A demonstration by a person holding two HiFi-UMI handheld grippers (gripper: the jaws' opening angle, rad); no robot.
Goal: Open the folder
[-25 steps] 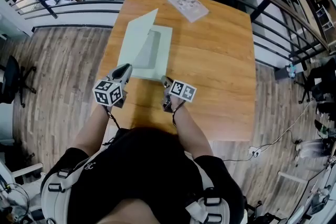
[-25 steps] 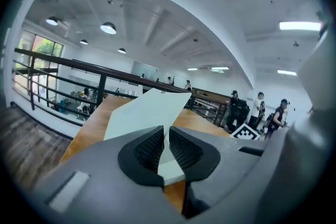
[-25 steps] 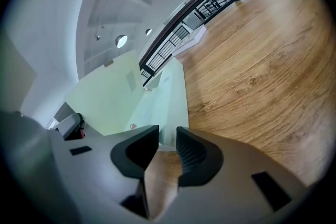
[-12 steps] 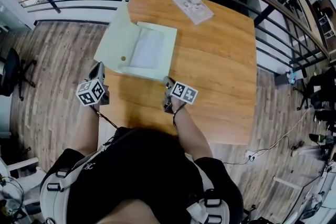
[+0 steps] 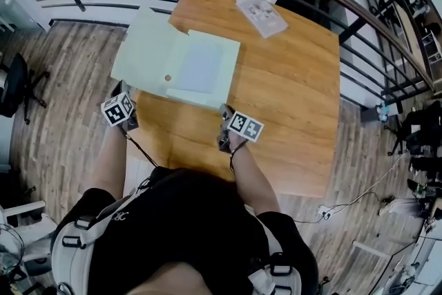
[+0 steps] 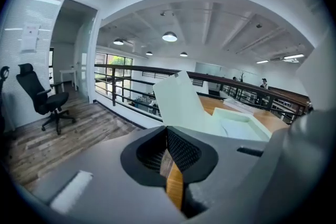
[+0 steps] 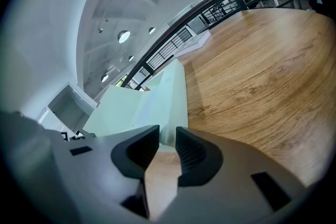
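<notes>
Wooden table (image 5: 290, 100) is noted bearing the pale green folder (image 5: 200, 69), laid open. Left gripper (image 5: 119, 88) is clenched empty beside its cover. Right gripper (image 5: 224, 111) is held slightly parted at its near corner.

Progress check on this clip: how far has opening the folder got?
Done: the folder lies open on the table, its cover flipped left past the table edge. In hand: the left hand-held gripper, jaws together, sits at the cover's edge; the right hand-held gripper, jaws apart, is at the near corner. Left: probably only withdrawing both.
</notes>
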